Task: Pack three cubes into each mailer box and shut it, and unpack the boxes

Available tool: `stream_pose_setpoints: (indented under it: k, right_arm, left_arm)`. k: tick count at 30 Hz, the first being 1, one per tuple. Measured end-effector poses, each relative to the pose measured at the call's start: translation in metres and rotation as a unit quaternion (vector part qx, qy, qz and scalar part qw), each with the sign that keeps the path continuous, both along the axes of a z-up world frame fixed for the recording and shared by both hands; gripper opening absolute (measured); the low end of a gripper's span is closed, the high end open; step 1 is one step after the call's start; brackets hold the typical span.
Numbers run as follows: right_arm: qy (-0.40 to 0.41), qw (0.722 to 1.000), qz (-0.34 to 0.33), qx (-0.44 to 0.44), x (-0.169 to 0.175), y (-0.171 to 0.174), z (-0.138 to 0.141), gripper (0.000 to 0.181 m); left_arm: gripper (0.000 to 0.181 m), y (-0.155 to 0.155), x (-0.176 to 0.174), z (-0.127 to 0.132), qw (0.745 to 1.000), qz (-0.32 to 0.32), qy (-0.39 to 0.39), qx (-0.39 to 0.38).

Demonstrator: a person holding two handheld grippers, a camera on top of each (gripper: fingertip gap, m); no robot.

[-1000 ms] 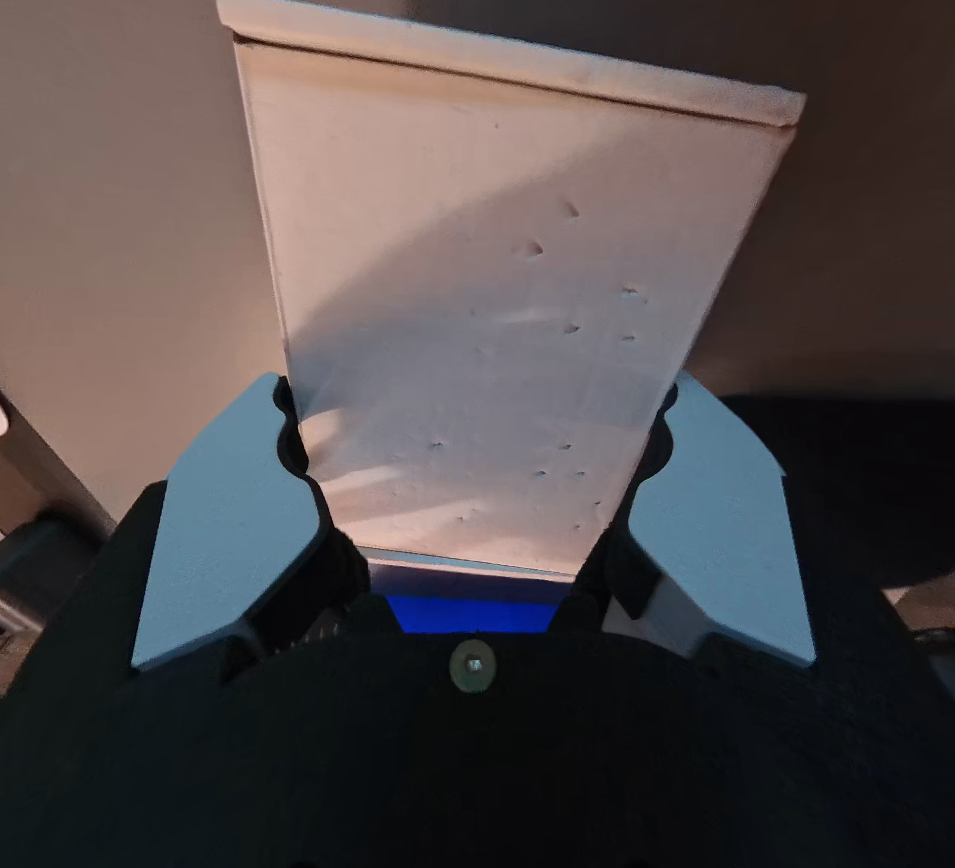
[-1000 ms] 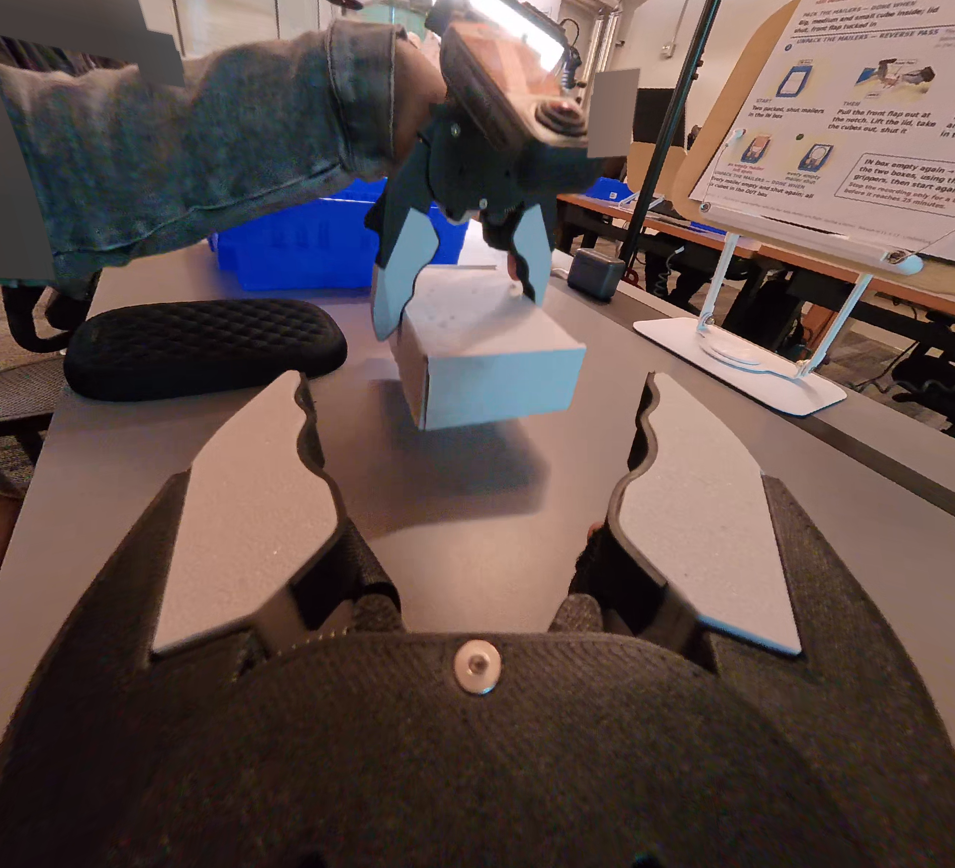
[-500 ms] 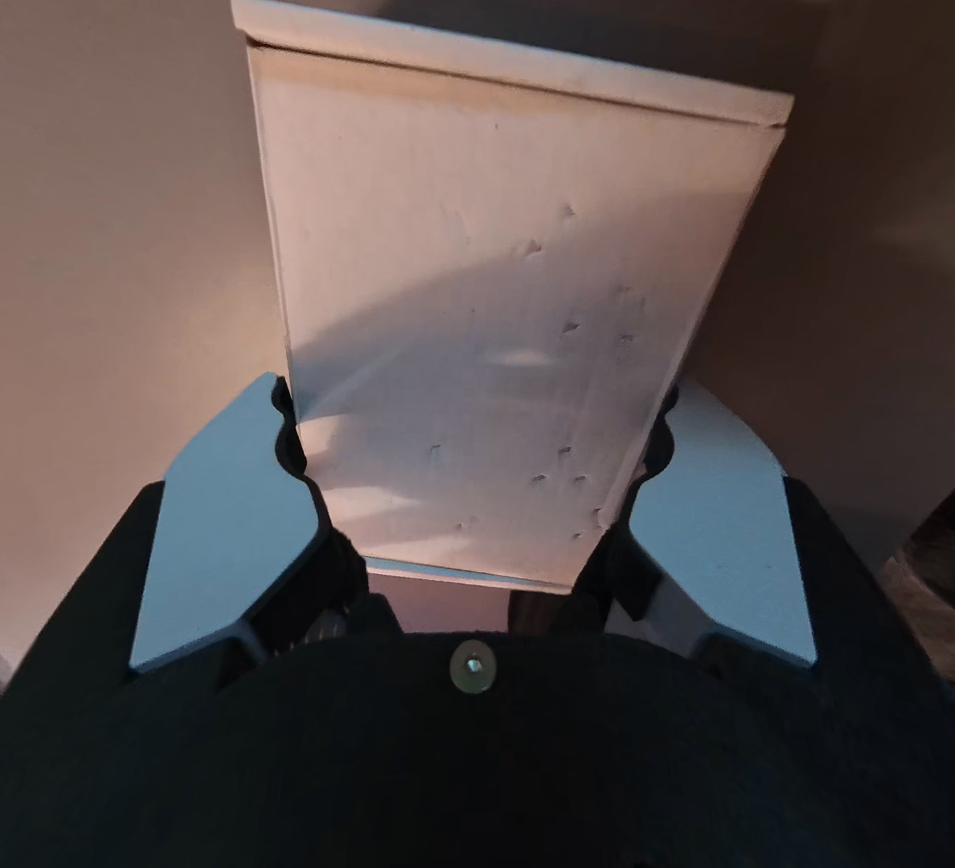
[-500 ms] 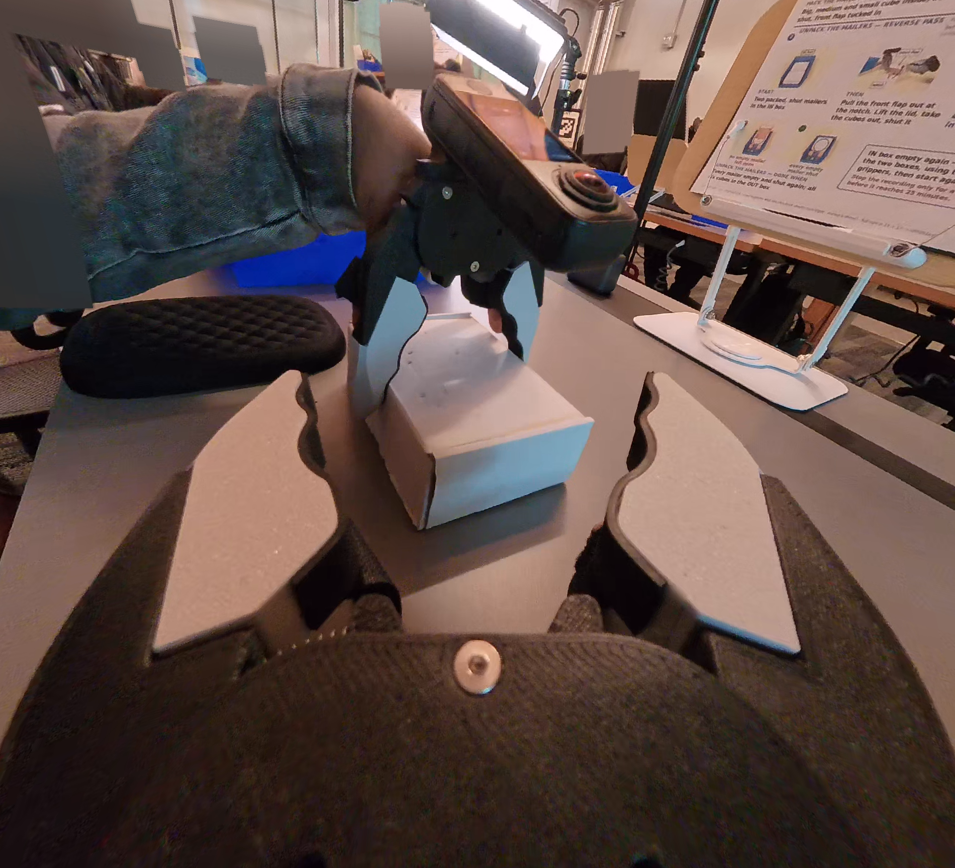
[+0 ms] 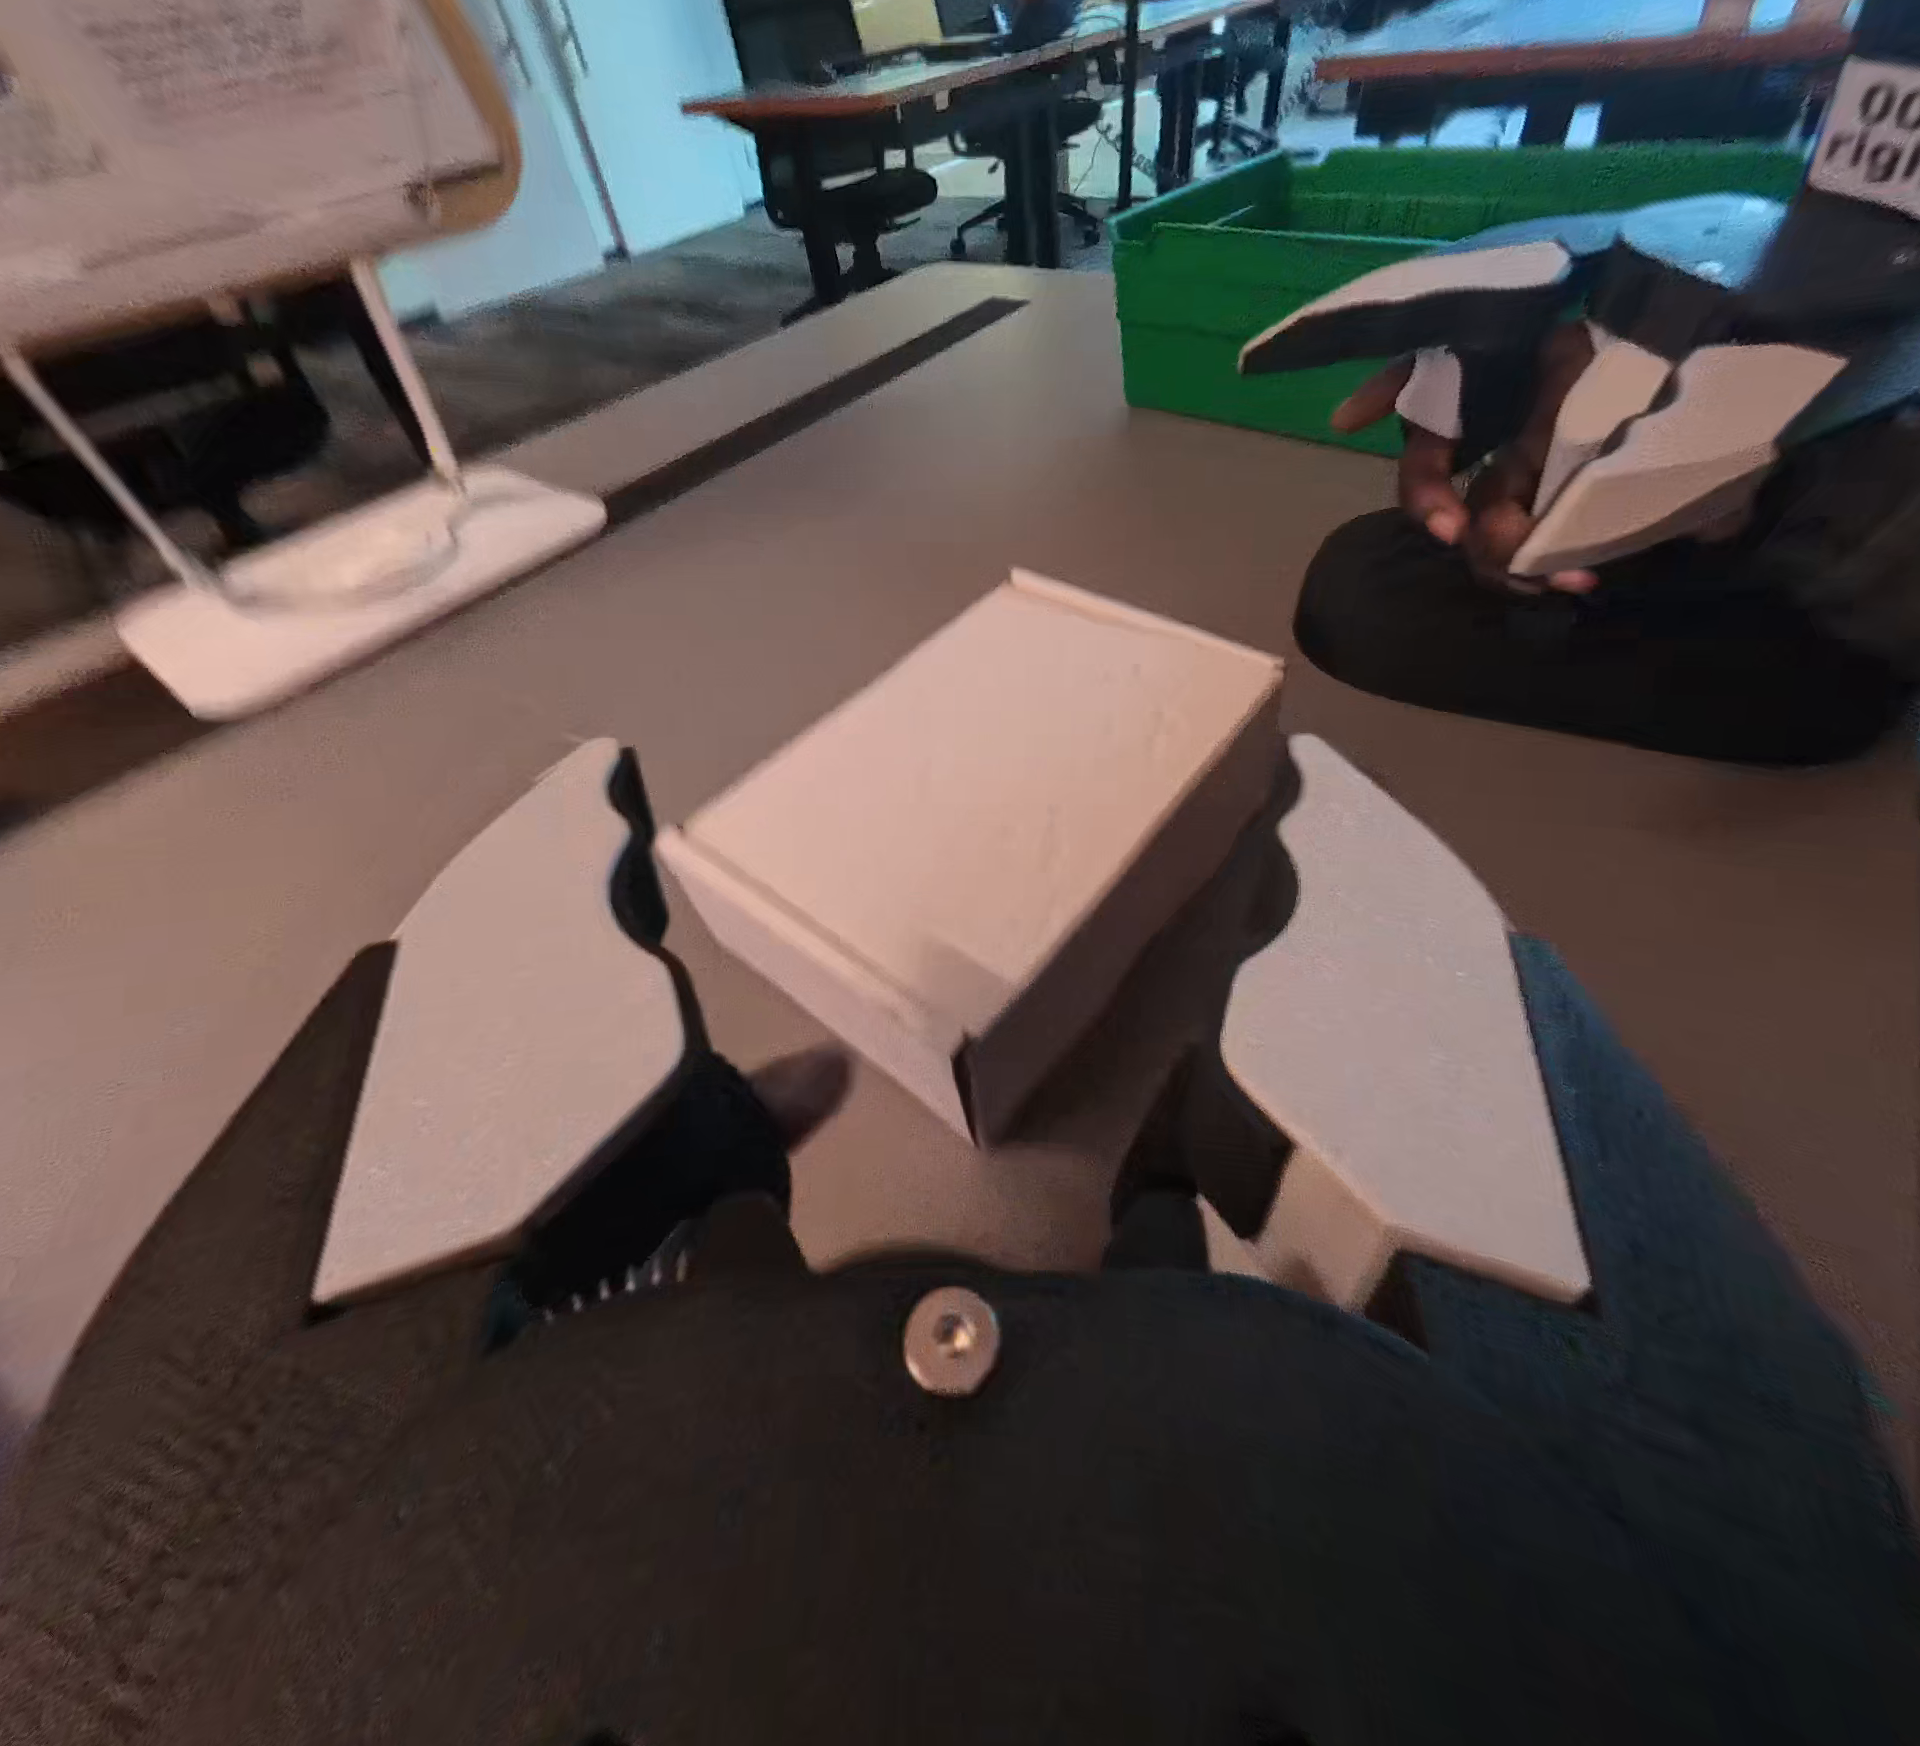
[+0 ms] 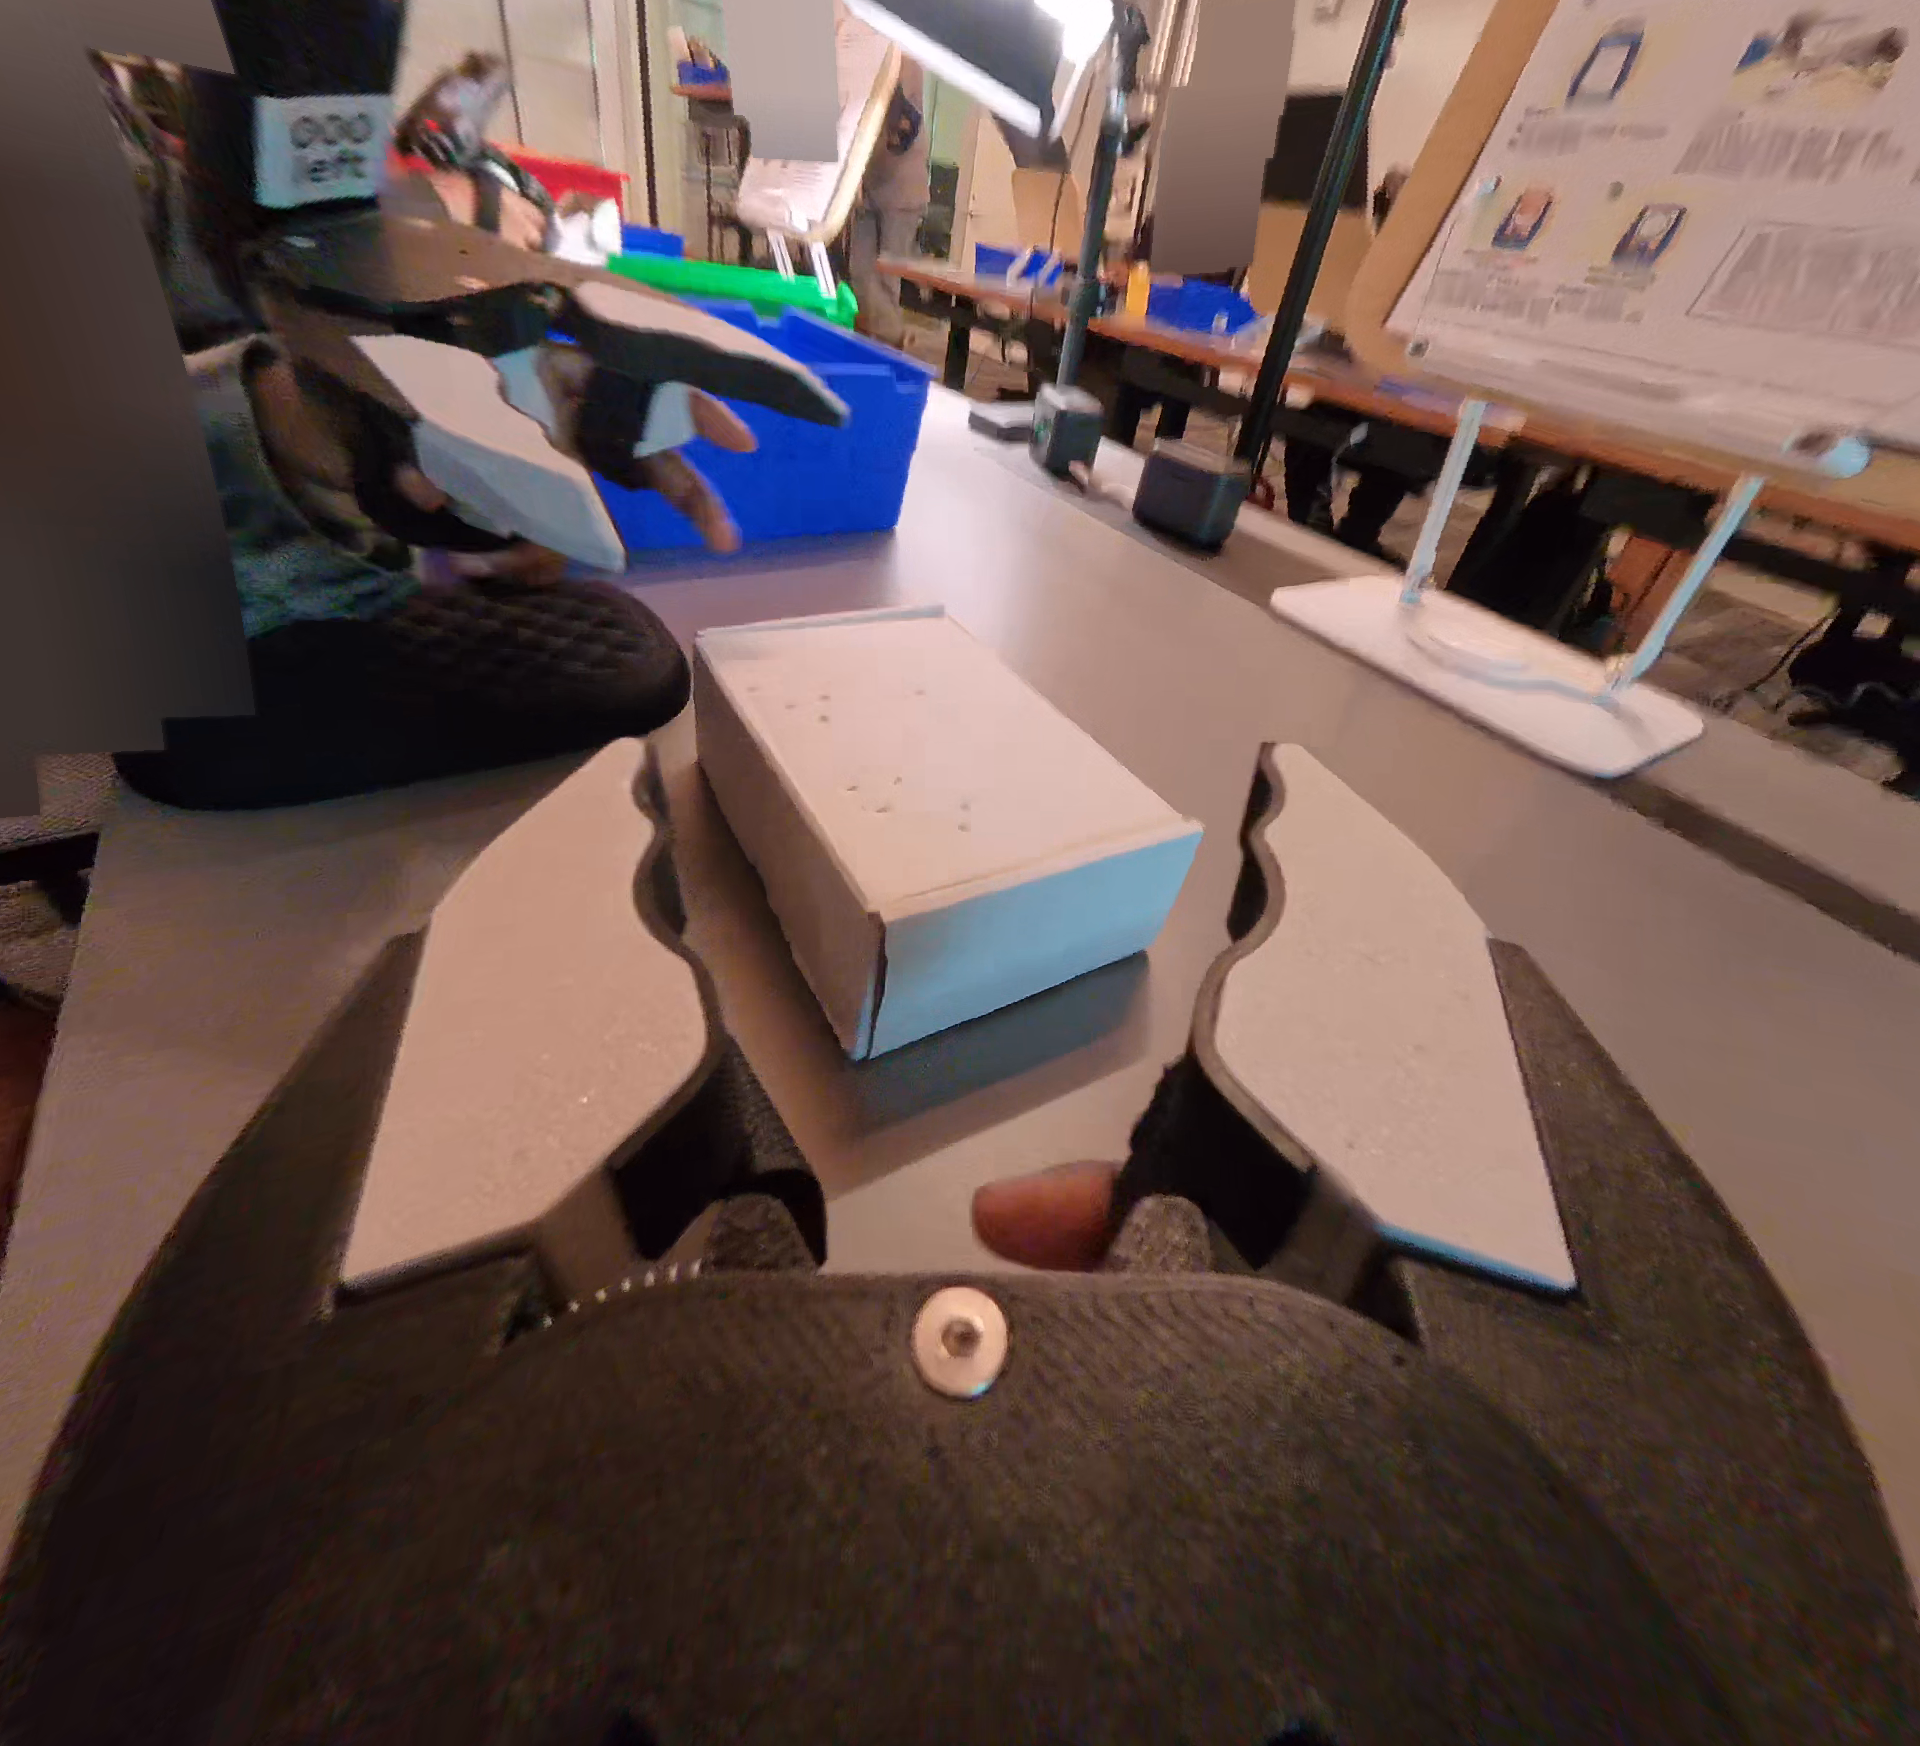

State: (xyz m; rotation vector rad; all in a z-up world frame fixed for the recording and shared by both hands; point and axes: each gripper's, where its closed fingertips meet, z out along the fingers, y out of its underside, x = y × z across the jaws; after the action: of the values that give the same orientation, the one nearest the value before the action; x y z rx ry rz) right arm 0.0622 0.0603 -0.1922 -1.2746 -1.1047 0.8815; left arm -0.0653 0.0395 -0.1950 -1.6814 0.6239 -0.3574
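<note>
A closed white cardboard mailer box, rectangular and pitted with small dents on its lid, is seen lying flat on the smooth grey table. The left gripper is spread wide, nothing held; the right gripper is likewise parted and empty. A black quilted pad lies just beside the box, with a blue plastic bin beyond.

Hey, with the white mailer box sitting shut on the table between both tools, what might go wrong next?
1. The mailer box lies skewed to both the right tool and the left tool, so a pinch may land on a corner and spin it.
2. Nothing holds it down, so prying the front flap could slide it across the smooth table.
3. The black pad sits close beside it, crowding the left tool's approach.
</note>
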Motion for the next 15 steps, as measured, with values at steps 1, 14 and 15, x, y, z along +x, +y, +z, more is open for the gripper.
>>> stream_pose_setpoints:
  k: [1,14,15]
  right_arm:
    - [-0.022,0.999,0.002,-0.028,-0.002,-0.001,-0.006,0.100]
    - [-0.188,0.942,0.073,-0.269,-0.017,-0.021,-0.072,0.084]
    - [-0.204,0.938,0.078,-0.271,-0.018,-0.024,-0.076,0.084]
  left_arm:
    - [0.107,-0.006,-0.006,-0.008,0.999,0.000,-0.025,-0.028]
    - [0.091,-0.018,0.002,-0.069,0.980,-0.047,0.022,-0.194]
    - [0.090,-0.018,0.002,-0.069,0.979,-0.048,0.022,-0.196]
